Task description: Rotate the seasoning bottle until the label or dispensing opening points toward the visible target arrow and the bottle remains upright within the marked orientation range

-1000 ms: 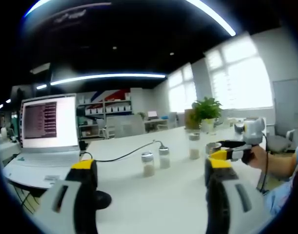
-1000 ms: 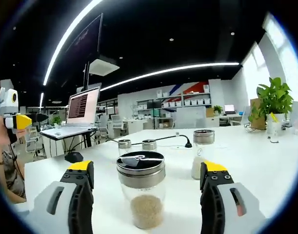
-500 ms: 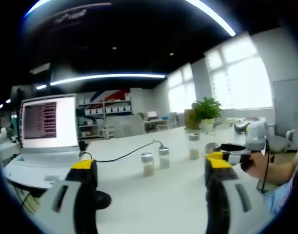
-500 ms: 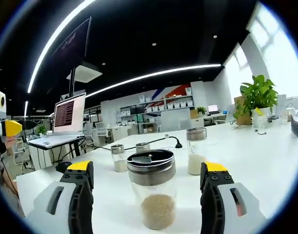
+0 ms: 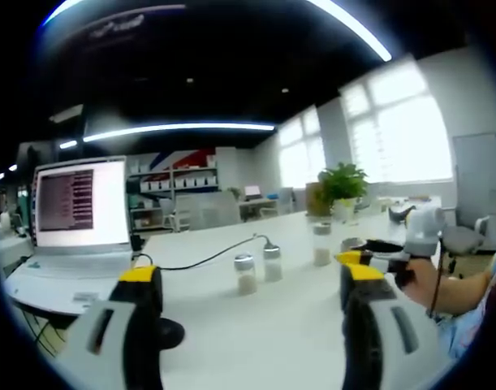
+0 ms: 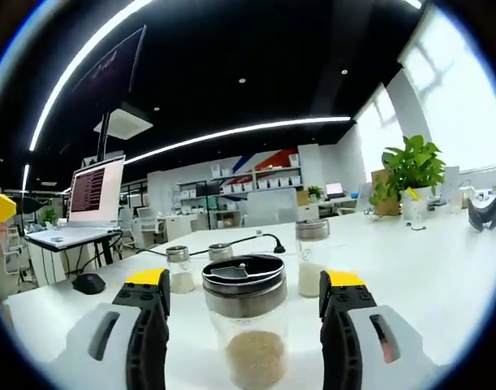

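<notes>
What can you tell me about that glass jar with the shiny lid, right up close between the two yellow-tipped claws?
The seasoning bottle is a clear, glass-like jar with a brushed metal collar and a dark, glossy flat top bearing a small dispensing flap. Tan granules fill only its bottom part. It stands upright on the white table, between the open jaws of the right gripper, which flank it; whether either jaw touches it is unclear. Three smaller shakers stand behind it.

laptop screen text too blurred; nothing legible.
</notes>
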Demonstrator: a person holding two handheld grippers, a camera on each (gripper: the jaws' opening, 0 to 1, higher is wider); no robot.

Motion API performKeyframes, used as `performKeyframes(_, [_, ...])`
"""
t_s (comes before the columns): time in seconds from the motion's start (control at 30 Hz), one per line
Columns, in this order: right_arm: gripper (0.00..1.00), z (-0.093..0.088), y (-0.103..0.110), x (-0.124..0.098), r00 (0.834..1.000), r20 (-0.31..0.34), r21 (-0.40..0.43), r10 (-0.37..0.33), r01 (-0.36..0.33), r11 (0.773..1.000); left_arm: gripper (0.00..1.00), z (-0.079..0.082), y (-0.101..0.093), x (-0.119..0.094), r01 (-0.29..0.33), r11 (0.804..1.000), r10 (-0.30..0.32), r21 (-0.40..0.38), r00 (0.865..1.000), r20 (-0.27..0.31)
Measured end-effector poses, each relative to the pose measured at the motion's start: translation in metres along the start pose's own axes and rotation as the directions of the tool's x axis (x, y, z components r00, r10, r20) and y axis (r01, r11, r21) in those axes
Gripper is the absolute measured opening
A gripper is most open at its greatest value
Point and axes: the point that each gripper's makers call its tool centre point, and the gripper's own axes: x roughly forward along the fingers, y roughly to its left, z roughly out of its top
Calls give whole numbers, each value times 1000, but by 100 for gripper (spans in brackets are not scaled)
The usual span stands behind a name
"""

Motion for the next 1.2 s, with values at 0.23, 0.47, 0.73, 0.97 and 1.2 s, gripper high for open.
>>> performKeyframes(0.23, [75, 0, -6, 2, 999, 4, -10, -39, 39, 999, 96, -1, 3, 0, -10, 1000, 10, 1, 1000, -5])
performKeyframes(0.47, [67, 1, -3, 4, 1000, 10, -35, -27, 27, 999, 96, 1, 2, 0, -2, 1000, 2, -6, 1000, 2])
performKeyframes(0.73, [48, 3, -2, 5, 1000, 13, -83, -22, 23, 996, 96, 0, 2, 1, -1, 1000, 1, -7, 1000, -1])
performKeyframes(0.97, [41, 3, 1, 6, 1000, 7, -135, -19, 20, 991, 96, 4, 1, 0, 4, 1000, -3, -26, 1000, 23])
performKeyframes(1.2, [41, 3, 1, 6, 1000, 1, -135, -9, 9, 991, 94, 4, 2, -1, -1, 999, 2, -35, 1000, 26])
